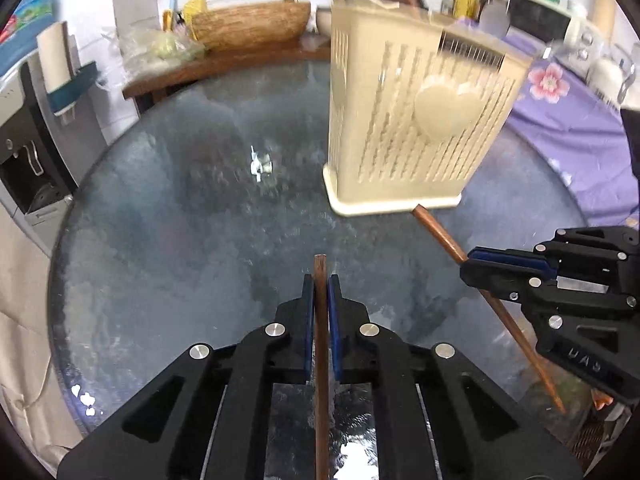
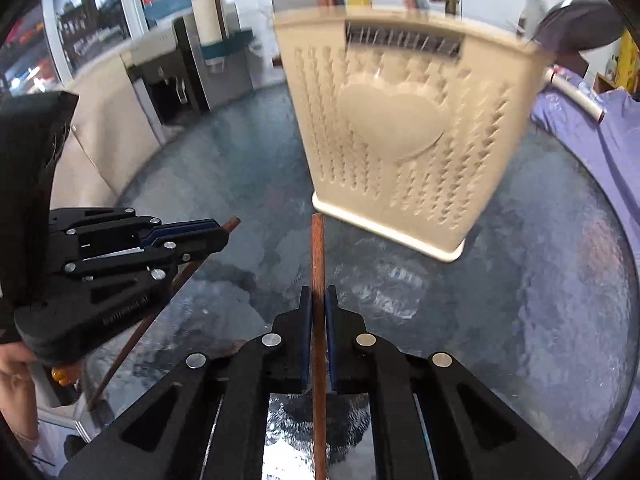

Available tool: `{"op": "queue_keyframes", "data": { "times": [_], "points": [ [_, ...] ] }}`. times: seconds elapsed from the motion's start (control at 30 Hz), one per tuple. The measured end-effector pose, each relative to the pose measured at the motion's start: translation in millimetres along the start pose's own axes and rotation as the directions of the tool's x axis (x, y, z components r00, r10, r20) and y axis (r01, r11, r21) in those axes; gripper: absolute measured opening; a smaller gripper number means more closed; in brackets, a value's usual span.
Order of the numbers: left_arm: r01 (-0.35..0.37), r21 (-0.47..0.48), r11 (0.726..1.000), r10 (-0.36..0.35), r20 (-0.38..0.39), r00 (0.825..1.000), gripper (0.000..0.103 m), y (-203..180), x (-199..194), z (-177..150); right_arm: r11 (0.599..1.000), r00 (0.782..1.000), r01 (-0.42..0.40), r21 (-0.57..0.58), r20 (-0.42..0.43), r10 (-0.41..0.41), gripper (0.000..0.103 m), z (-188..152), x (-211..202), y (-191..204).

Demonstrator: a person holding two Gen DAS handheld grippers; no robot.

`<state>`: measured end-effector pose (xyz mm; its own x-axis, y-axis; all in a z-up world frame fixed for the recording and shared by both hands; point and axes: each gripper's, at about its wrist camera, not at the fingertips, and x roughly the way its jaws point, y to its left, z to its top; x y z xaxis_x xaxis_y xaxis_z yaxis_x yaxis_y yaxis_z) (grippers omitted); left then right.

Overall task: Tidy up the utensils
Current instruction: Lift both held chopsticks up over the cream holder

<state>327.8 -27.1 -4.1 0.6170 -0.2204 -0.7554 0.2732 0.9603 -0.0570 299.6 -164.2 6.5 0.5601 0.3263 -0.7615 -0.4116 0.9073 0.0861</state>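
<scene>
1. Dark glass covers the round desk (image 1: 160,240), and a cream slotted utensil holder (image 1: 408,120) stands on it, ahead of both sets of fingers.
2. The left gripper (image 1: 320,292) is clenched on a brown chopstick (image 1: 320,360), which runs lengthwise between its fingers (image 1: 308,308), its blunt end just past the tips.
3. The right gripper (image 2: 319,304) is likewise clamped on a second chopstick (image 2: 319,260), whose blunt end reaches toward the holder's base.
4. In the left wrist view the second chopstick is seen slanting, its upper end just beside the holder's base and its thin tip trailing back behind the right fingers.
5. Each chopstick is judged light, stiff and smooth; a thin round stick may pivot or slide in a flat grip.
6. The grip is taken toward the thicker end, which seems sound; a firm squeeze is advised, as breakage is unlikely.
7. Other sticks are already seen rising from the holder's open top.
</scene>
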Motion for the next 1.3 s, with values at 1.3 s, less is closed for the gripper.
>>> {"op": "queue_keyframes", "data": {
  "times": [1.3],
  "points": [
    [0.120,0.057,0.991,-0.133,0.461,0.877,0.007,-30,-197,110,0.988,0.834,-0.154,0.027,0.540,0.116,0.006,77,-159,-34]
  ]
}}
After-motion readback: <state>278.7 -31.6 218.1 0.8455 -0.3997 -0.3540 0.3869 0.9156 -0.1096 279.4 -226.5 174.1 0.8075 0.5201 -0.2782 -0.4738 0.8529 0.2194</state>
